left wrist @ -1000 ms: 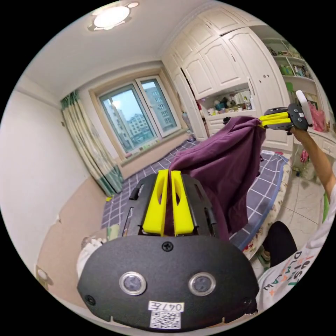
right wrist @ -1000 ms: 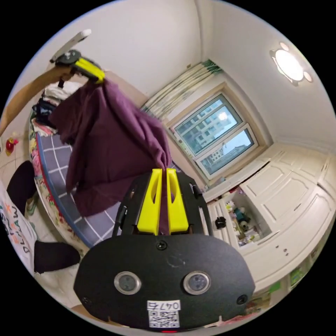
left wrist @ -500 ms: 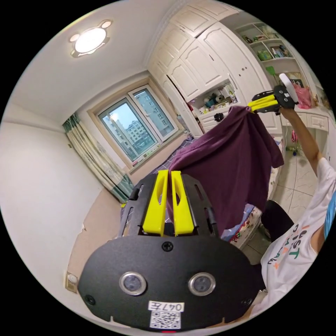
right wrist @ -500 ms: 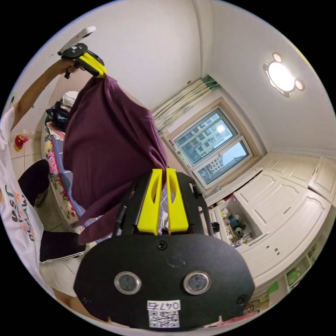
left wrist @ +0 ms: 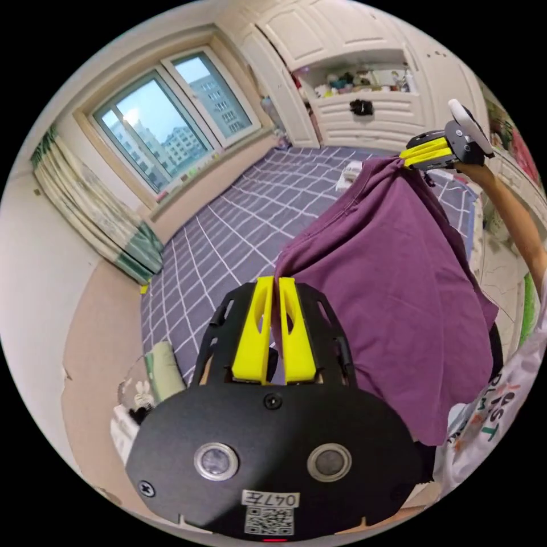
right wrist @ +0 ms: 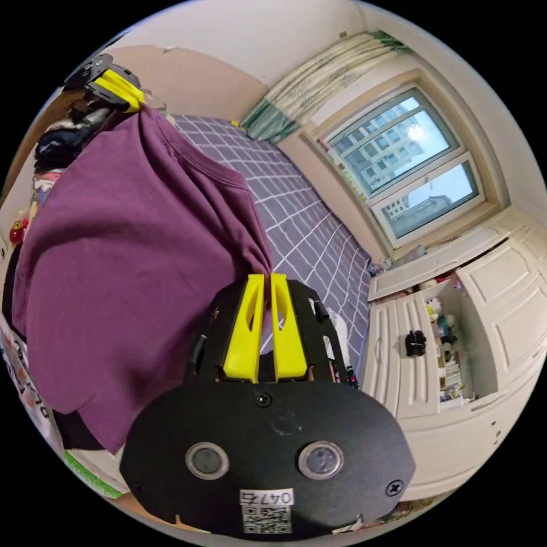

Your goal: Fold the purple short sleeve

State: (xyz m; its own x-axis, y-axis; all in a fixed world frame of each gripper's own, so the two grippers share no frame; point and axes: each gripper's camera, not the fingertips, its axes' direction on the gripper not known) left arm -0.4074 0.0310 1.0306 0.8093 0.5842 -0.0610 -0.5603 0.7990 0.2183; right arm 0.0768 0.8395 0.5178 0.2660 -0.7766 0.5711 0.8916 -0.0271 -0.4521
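Bed (left wrist: 239,228): purple-grey cover, white grid. Window (left wrist: 165,119): two panes, daylight, buildings outside. Curtain (left wrist: 97,222): pale with green, gathered beside the window. Cupboards (right wrist: 456,364): white, panelled, one open shelf holding small items. Walls (left wrist: 34,273): white above, beige below.

Looking at a bed (left wrist: 245,222) wearing a purple-grey cover with a white grid. Sitting at one end: a pile of folded clothes (right wrist: 68,137) and a pale green pillow (left wrist: 162,364). Lying near the cupboard side: something small and white (left wrist: 348,174), too blurry to identify.
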